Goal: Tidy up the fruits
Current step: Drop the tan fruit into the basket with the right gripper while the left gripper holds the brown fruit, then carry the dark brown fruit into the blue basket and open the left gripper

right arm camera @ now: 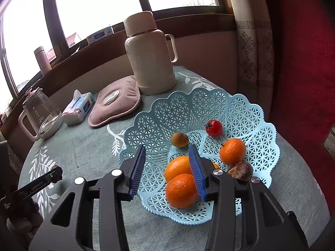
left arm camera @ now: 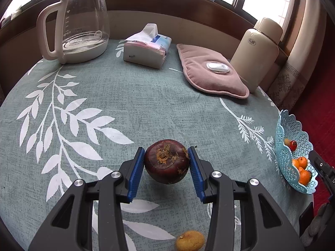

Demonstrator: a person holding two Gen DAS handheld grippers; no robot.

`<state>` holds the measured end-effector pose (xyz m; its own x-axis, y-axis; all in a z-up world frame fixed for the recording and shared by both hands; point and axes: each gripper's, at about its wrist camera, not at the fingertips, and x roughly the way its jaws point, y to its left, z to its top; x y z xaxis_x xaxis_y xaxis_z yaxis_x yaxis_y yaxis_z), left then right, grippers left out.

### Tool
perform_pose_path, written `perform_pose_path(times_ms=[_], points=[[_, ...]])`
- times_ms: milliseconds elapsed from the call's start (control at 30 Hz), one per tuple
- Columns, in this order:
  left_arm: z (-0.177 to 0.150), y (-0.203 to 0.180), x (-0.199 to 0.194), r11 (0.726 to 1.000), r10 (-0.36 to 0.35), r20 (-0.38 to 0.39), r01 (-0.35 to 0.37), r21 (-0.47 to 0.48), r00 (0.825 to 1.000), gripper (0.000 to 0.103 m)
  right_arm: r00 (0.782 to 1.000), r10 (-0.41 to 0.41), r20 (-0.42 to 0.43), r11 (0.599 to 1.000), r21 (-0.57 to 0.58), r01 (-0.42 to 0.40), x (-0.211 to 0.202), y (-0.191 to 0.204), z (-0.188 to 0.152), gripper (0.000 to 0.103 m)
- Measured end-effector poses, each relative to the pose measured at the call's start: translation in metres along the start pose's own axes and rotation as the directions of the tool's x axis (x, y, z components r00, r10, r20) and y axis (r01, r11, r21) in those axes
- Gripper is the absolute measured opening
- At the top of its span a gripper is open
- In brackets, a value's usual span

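My left gripper (left arm camera: pixel 166 152) is shut on a dark purple round fruit (left arm camera: pixel 167 163), its blue pads pressed to both sides. The fruit hangs a little above the leaf-print tablecloth (left arm camera: pixel 104 96). A yellowish fruit (left arm camera: pixel 189 240) lies on the cloth below the gripper. The blue lattice basket (left arm camera: pixel 282 129) stands at the table's right edge. In the right wrist view my right gripper (right arm camera: pixel 167 149) hovers open over the basket (right arm camera: pixel 251 115), nothing between its pads. Inside lie three oranges (right arm camera: pixel 181 190), a red fruit (right arm camera: pixel 213 128), a small brownish-green fruit (right arm camera: pixel 179 139) and a dark brown one (right arm camera: pixel 239 170).
Along the back of the table stand a glass kettle (left arm camera: pixel 81 21), a tissue pack (left arm camera: pixel 146 50), a pink heat pad (left arm camera: pixel 211 71) and a cream thermos (left arm camera: pixel 259 50). A windowsill runs behind them. A red curtain (right arm camera: pixel 303 62) hangs beyond the table's right edge.
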<state>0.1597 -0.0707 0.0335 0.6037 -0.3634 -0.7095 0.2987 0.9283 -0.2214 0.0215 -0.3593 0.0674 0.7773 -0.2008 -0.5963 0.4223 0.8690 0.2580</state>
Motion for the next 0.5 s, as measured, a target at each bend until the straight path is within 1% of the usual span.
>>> perform_pose_path(times_ms=[167, 233, 300, 467, 500], points=[[-0.001, -0.004, -0.003, 1.0, -0.006, 0.006, 0.006, 0.01, 1.0, 0.043, 0.999, -0.04, 0.026, 0.999, 0.036, 0.039, -0.008, -0.017, -0.002, 0.055], [-0.002, -0.006, -0.005, 1.0, -0.009, 0.011, 0.009, 0.018, 1.0, 0.043, 0.998, -0.053, 0.03, 0.998, 0.046, 0.052, -0.011, -0.023, -0.002, 0.056], [-0.002, -0.009, -0.007, 1.0, -0.01, 0.016, 0.01, 0.022, 1.0, 0.043, 0.998, -0.061, 0.035, 0.997, 0.055, 0.059, -0.014, -0.029, -0.003, 0.057], [-0.002, -0.013, -0.016, 0.999, -0.012, 0.038, 0.01, 0.034, 0.999, 0.043, 0.996, -0.071, 0.063, 0.995, 0.074, 0.066, -0.025, -0.038, -0.004, 0.068], [-0.002, -0.015, -0.018, 0.999, -0.011, 0.042, 0.01, 0.036, 0.999, 0.043, 0.995, -0.069, 0.066, 0.995, 0.078, 0.064, -0.026, -0.039, -0.004, 0.068]])
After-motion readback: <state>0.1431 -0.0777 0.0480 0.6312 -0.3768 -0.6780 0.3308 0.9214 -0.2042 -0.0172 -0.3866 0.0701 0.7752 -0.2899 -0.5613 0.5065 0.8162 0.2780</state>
